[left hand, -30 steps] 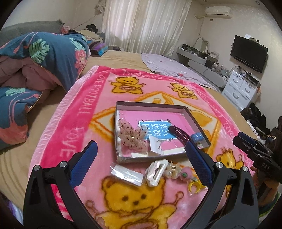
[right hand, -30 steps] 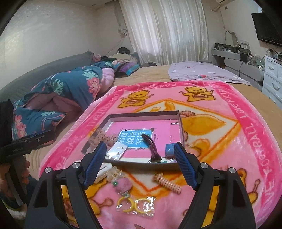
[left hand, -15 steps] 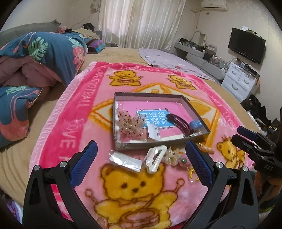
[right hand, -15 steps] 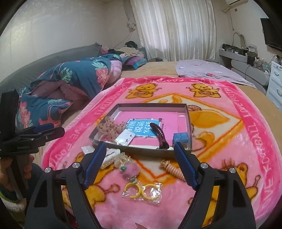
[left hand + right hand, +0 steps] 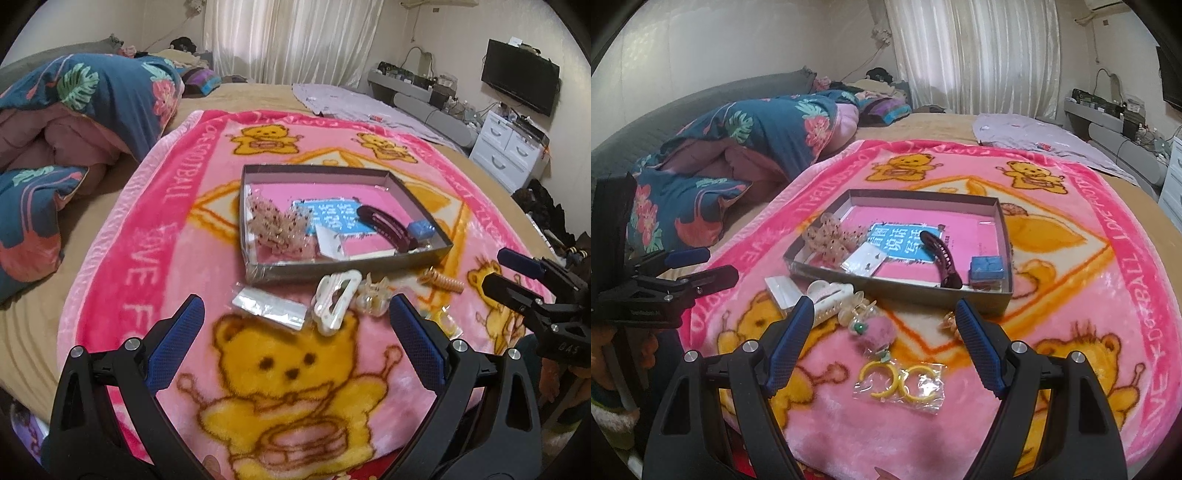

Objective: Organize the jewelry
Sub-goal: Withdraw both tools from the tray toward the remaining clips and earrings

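Both the left gripper point(image 5: 295, 328) and the right gripper point(image 5: 884, 338) hang with jaws wide apart and empty over the pink bear-print fleece blanket point(image 5: 122, 258). The shallow grey cardboard tray point(image 5: 1004, 236) already holds some pieces; the white plastic claw clip point(image 5: 338, 299), a clear clip, probably, and bagged yellow hoop earrings point(image 5: 901, 380) lie before it. The slick bag could slip from the jaws, or the plush pile snag.

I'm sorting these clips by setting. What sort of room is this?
Most likely a lived-in bedroom: a bed with a rumpled floral quilt, a wall-mounted TV over white drawers, and curtains.
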The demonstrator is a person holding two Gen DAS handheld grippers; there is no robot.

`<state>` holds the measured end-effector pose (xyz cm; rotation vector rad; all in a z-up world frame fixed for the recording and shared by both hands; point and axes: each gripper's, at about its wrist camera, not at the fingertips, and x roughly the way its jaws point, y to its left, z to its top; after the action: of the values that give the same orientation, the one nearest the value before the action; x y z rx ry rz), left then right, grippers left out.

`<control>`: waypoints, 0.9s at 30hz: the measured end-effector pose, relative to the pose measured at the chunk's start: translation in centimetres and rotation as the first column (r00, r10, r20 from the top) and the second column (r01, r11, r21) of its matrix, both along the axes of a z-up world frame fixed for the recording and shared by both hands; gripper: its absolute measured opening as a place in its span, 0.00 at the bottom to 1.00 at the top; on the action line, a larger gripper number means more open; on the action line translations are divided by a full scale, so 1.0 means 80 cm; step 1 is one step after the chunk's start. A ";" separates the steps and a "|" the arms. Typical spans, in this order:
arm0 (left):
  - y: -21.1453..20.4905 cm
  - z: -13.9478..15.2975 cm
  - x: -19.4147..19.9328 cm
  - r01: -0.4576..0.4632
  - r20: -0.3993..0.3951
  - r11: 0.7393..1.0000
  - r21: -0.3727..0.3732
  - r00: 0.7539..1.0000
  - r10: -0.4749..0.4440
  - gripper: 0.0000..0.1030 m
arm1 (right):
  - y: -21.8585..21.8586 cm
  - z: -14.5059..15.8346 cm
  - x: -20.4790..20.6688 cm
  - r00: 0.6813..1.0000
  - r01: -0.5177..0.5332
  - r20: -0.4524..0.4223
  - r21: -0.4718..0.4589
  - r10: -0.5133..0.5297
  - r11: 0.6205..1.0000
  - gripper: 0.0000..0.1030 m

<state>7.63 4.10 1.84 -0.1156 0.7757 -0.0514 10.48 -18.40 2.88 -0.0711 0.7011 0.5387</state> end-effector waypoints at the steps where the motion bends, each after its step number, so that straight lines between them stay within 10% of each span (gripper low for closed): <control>1: 0.001 -0.004 0.000 -0.003 -0.006 1.000 0.001 1.000 0.003 0.91 | 0.001 -0.001 0.000 1.000 -0.002 -0.002 -0.001 0.002 1.000 0.75; 27: 0.047 -0.079 0.032 -0.045 -0.141 0.988 -0.149 0.990 0.024 0.85 | 0.044 -0.095 0.040 0.987 -0.060 -0.155 -0.135 0.039 0.989 0.67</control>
<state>10.19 7.86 -4.51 -0.2796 0.9081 -0.0700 13.69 -14.86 -4.76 -0.1803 0.8874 0.5458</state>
